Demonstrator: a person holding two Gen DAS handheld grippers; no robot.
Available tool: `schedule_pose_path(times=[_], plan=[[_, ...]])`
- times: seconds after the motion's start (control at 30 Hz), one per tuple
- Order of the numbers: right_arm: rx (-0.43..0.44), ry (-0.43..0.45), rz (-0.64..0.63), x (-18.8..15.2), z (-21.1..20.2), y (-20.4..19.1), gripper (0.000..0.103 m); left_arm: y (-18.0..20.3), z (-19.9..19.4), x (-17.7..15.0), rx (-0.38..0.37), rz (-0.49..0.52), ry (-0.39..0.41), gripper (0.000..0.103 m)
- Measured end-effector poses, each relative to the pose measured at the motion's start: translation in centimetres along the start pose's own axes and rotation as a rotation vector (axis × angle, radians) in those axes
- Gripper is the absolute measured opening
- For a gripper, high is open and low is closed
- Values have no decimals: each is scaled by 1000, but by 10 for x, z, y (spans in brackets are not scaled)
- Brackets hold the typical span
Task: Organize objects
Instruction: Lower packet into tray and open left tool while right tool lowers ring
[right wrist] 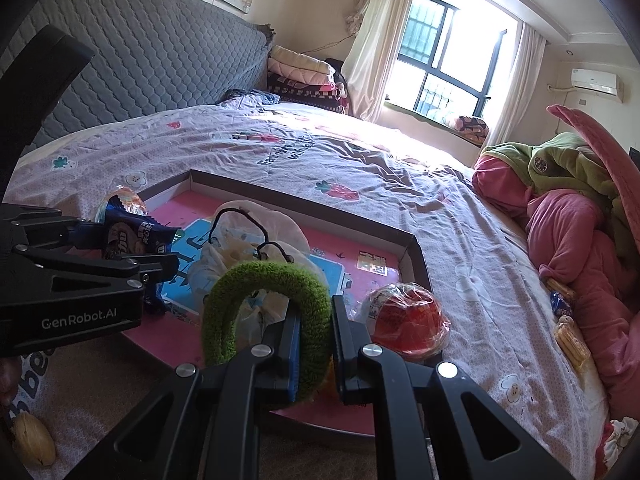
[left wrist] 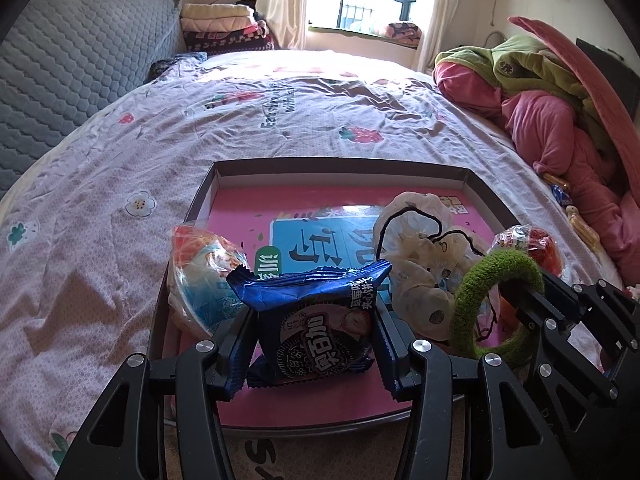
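Bed tray: left gripper clamping cookie packet, right gripper pinching half-hidden green ring.

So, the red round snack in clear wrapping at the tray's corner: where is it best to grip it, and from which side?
Probably across the middle of the red round snack in clear wrapping, coming from above. It lies low in the corner of the dark-rimmed pink cardboard tray, so the walls block a sideways approach; the loose wrapper edges would likely slip.
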State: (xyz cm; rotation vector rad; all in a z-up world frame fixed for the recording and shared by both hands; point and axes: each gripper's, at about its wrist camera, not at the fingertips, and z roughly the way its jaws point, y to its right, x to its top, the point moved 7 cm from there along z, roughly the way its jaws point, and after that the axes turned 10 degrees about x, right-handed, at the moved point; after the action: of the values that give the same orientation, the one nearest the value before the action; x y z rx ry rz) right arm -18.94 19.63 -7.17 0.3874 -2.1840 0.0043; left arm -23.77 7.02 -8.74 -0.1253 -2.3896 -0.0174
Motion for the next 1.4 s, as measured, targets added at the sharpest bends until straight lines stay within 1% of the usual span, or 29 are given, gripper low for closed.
schedule_pose_path(times=[0.1, 0.43, 0.77, 0.93, 1.03, 1.17, 1.4], plan=[[7, -8, 14, -1, 1, 2, 13, 2, 2, -2, 3, 26, -6, 54], [12, -17, 49, -3, 0, 8, 13, 6, 4, -4, 12, 43, -5, 54], [15, -33, 92, -7, -1, 16, 14, 12, 3, -5, -11, 46, -16, 54], [10, -32, 107, -9, -3, 21, 15, 10, 4, -5, -29, 29, -32, 54], [13, -33, 118, -9, -4, 25, 15, 12, 3, -6, -26, 50, -26, 54], [9, -34, 138, -11, -6, 30, 17, 15, 1, -7, -30, 62, -24, 54], [8, -29, 152, -10, -9, 33, 24, 18, -1, -8, -36, 69, -23, 54]])
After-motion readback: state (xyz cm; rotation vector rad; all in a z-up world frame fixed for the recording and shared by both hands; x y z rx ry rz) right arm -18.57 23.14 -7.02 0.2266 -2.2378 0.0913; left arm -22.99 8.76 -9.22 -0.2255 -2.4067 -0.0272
